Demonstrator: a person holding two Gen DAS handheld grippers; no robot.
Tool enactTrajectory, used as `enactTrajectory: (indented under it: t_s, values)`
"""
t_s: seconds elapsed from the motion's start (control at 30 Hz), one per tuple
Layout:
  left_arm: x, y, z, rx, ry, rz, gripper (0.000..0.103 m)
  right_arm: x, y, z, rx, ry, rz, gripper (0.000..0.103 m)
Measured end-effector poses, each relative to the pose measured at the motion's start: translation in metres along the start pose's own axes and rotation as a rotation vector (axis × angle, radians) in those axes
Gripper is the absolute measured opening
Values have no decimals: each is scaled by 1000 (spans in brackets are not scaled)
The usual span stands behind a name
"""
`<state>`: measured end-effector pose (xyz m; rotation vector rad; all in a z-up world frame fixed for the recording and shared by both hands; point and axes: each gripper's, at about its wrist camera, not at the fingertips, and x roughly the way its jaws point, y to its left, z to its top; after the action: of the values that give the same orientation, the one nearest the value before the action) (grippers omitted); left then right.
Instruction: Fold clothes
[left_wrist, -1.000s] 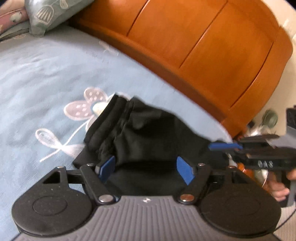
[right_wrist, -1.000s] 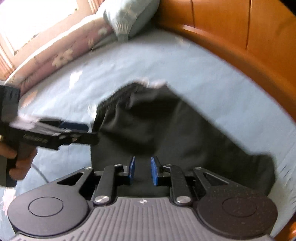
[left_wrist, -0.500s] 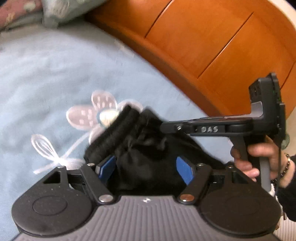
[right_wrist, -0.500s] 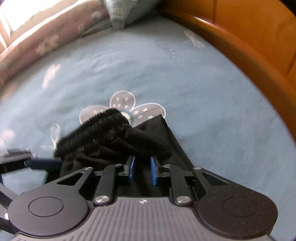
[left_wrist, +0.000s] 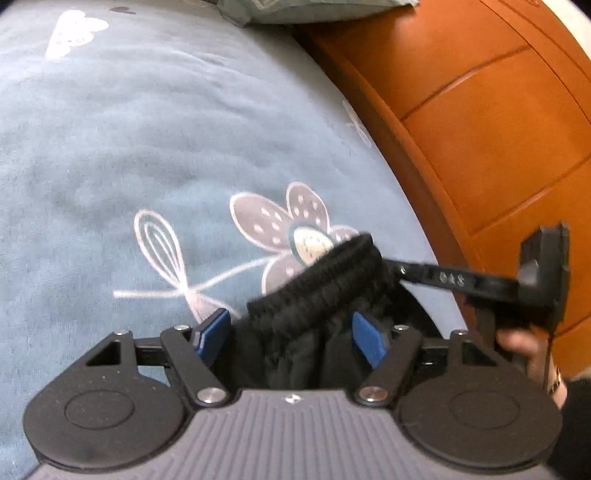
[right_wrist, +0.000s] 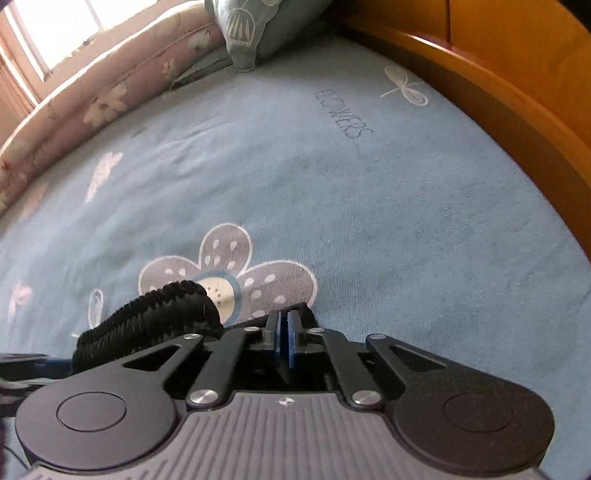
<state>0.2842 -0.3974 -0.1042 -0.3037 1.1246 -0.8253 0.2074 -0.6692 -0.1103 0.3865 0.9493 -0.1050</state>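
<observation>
In the left wrist view, the left tongs (left_wrist: 291, 336) sit at the lower centre of the frame with their blue pads wide apart. The black garment (left_wrist: 317, 291) bunches up between them, its ribbed waistband arching above the gap, toward the right pad. The cloth lies on the blue bedsheet (left_wrist: 155, 133), over a printed flower (left_wrist: 291, 229). At right centre, the right tongs (left_wrist: 406, 271) reach in from a person's hand (left_wrist: 524, 350) and meet the waistband's right end; the wooden bed frame (left_wrist: 491, 122) fills the upper right.

In the right wrist view, the right tongs (right_wrist: 282, 341) stand at lower centre, pads pressed together on a thin edge of the black garment (right_wrist: 147, 317). The waistband roll lies just left of them. A pillow (right_wrist: 255, 26) rests at the top centre.
</observation>
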Motion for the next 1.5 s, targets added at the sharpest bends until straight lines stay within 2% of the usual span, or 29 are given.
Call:
enactTrajectory:
  t_s: [0.17, 0.3, 0.33, 0.43, 0.57, 0.7, 0.8, 0.93, 1.03, 1.17, 1.23, 1.37, 1.43, 1.5]
  values:
    - [-24, -5, 1, 19, -58, 51, 73, -30, 12, 1, 21, -43, -25, 16]
    - [-44, -12, -4, 59, -85, 100, 75, -58, 40, -8, 18, -60, 84, 22]
    - [-44, -11, -3, 71, -91, 127, 75, -58, 48, -12, 7, -42, 107, 28]
    - [-50, -2, -5, 70, -117, 181, 75, -38, 72, -22, -37, 21, 145, 28]
    - [-68, 15, -8, 9, -147, 195, 75, -12, 90, -27, -104, 30, 68, 28]
    - [-84, 29, -15, -37, -168, 208, 77, -49, 104, -29, -114, -10, 71, 30]
    - [-94, 37, -23, -62, -176, 197, 77, -62, 118, -39, -126, 26, 109, 36]
    - [-110, 43, -33, -53, -179, 204, 77, -26, 141, -55, -157, 80, 91, 36]
    - [-122, 48, -41, -38, -179, 213, 77, -8, 154, -55, -168, 81, 54, 39]
    - [-139, 55, -52, -20, -179, 225, 77, -54, 148, -62, -76, 4, 64, 39]
    - [-147, 59, -56, -31, -184, 230, 77, -75, 141, -76, -32, 5, 50, 39]
    - [-160, 68, -66, -49, -192, 218, 78, -87, 138, -112, -36, 100, 6, 39]
    - [-162, 72, -71, -57, -189, 207, 78, -75, 143, -128, -52, 163, -22, 40]
    - [-166, 75, -75, -45, -191, 203, 78, -61, 151, -136, -73, 178, -37, 42]
